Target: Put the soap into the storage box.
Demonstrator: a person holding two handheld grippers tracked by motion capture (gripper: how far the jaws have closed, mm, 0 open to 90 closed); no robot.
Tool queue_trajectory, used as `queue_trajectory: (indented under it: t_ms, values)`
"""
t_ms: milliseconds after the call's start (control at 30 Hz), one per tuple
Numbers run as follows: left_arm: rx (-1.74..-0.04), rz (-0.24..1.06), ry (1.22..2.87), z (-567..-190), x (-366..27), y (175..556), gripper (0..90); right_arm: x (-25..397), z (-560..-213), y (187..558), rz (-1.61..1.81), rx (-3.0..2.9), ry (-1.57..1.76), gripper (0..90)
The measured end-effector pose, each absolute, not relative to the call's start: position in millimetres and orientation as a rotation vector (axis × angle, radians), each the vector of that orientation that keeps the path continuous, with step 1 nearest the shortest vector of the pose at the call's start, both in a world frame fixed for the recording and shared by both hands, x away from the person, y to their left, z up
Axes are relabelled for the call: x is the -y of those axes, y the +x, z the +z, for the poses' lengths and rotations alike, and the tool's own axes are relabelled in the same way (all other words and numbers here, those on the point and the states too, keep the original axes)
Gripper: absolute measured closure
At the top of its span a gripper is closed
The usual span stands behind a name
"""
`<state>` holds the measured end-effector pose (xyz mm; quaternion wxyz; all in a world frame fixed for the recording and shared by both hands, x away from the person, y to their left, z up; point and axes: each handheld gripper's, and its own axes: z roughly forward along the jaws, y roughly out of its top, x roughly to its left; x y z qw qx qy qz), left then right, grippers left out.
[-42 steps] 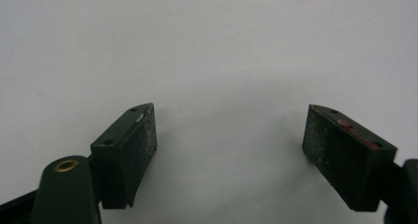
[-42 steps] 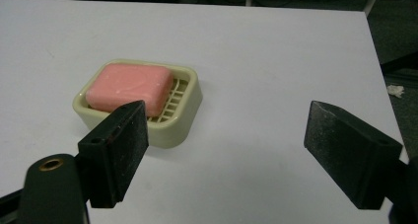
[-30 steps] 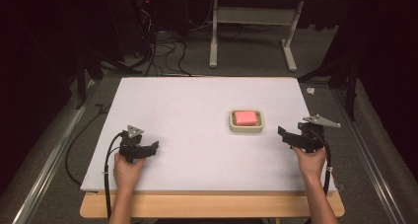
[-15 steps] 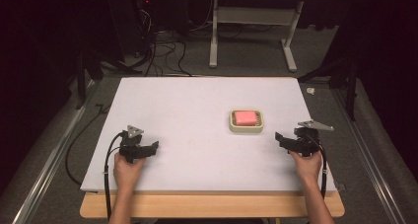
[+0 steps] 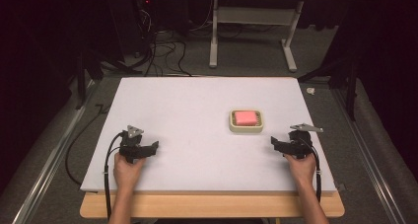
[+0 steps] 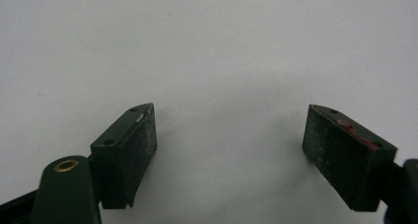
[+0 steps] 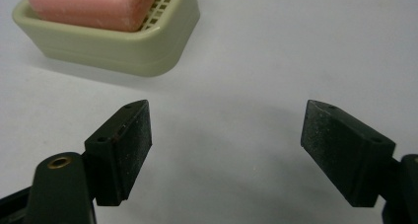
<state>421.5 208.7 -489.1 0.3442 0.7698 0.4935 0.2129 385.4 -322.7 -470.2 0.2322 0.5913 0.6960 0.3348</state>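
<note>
**No readable writing on the table**

We find no text, label, brand, number or sign that we can read in any view. The pink soap [image 7: 93, 7] and its cream dish [image 7: 162, 41] carry no lettering that we can make out, and the black pads [image 6: 140, 145] of the grippers are plain, as is the white board [image 5: 197, 105].

Left gripper [image 5: 154, 146], held in the person's left hand [image 5: 127, 167] near the table's [image 5: 197, 100] front-left corner: its 2 jaws stand wide apart, nothing between them. Right gripper [image 5: 273, 142], held in the right hand [image 5: 301, 166] near the table's front-right edge: its 2 jaws likewise spread, empty. Both forearms enter from the table's near side.
</note>
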Motion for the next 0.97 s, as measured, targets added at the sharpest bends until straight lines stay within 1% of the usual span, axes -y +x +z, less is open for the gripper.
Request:
queue_trajectory:
  t_ms: [533,967]
  values:
    - [-1.281,0.554,2.000,-489.1,-208.6,421.5,21.4,315.3,-481.4,389.8,0.778,-1.943,1.591,20.1]
    - [-1.281,0.554,2.000,-489.1,-208.7,421.5,21.4,316.0,-482.1,389.2,0.790,-1.940,1.596,20.1]
